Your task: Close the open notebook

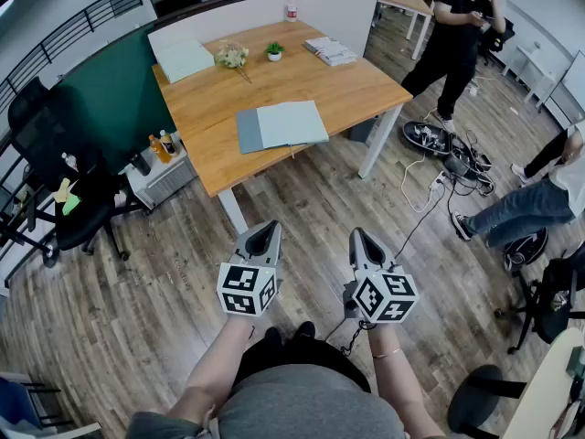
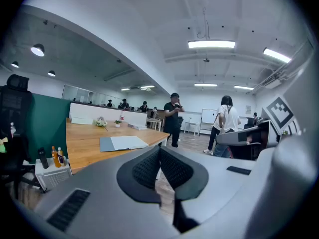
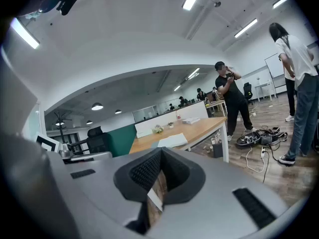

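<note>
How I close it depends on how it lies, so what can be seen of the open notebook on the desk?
The notebook lies open and flat near the front edge of the wooden desk, slightly skewed to that edge. A pale grey-green leaf, seemingly paper, covers most of it. A darker slate-grey strip, probably the cover, shows along its left side. Any writing is too small to tell. Nothing lies on it, and only the desk top touches it.

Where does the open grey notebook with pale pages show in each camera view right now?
Head view: the open grey notebook sits upper centre.
Left gripper view: notebook left of centre, above the jaws.
Right gripper view: notebook centre, above the jaws.
Shared landmark: the standing person in black, right of it everywhere.
</note>
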{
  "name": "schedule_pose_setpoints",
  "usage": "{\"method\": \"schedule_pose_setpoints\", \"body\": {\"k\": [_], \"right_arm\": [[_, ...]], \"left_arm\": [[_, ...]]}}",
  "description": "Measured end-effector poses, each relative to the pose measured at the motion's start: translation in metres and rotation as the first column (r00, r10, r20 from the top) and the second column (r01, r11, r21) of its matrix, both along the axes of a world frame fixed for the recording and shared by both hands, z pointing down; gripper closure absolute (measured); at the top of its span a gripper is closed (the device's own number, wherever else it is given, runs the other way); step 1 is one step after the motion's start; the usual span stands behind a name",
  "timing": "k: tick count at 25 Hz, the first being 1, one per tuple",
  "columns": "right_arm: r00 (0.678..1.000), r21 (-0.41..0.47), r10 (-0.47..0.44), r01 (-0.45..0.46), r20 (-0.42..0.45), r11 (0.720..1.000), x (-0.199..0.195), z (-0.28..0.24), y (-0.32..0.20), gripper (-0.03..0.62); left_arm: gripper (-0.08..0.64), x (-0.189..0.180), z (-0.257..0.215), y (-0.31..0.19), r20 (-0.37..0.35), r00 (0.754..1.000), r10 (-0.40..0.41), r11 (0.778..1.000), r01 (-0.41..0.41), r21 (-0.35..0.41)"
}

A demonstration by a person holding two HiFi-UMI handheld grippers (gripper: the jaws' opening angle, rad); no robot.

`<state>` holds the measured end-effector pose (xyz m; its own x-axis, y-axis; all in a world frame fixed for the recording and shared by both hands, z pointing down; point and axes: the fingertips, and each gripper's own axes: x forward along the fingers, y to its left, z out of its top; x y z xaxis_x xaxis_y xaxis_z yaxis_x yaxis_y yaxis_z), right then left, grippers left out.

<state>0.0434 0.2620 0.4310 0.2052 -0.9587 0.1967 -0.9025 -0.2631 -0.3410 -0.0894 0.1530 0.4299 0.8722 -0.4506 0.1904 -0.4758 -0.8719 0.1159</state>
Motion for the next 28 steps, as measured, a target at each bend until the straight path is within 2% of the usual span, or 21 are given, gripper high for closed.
{"method": "schedule_pose_setpoints", "body": {"k": [3, 15, 24, 28], "right_arm": [[1.0, -0.003, 0.006, -0.006, 0.024, 1.0, -0.001, 0.002, -0.002, 0.591], [1.0, -0.003, -0.014, 0.014, -0.014, 1.0, -0.005, 0.002, -0.006, 0.589], [1.0, 0.019, -0.006, 0.006, 0.029, 1.0, 0.009, 0.003, -0.006, 0.584], [0.998, 0.016, -0.024, 0.023, 0.061, 1.0, 0.012, 0.008, -0.011, 0.537]], "left_arm": [[0.537, -0.003, 0.0, 0.0, -0.005, 1.0, -0.002, 1.0, 0.002, -0.006], [0.537, -0.004, 0.007, -0.001, -0.008, 1.0, -0.028, 1.0, 0.027, -0.015], [0.537, 0.005, 0.01, 0.001, 0.004, 0.999, -0.052, 0.998, 0.052, -0.019], [0.537, 0.007, 0.01, 0.001, 0.007, 0.998, -0.064, 0.998, 0.064, -0.017]]}}
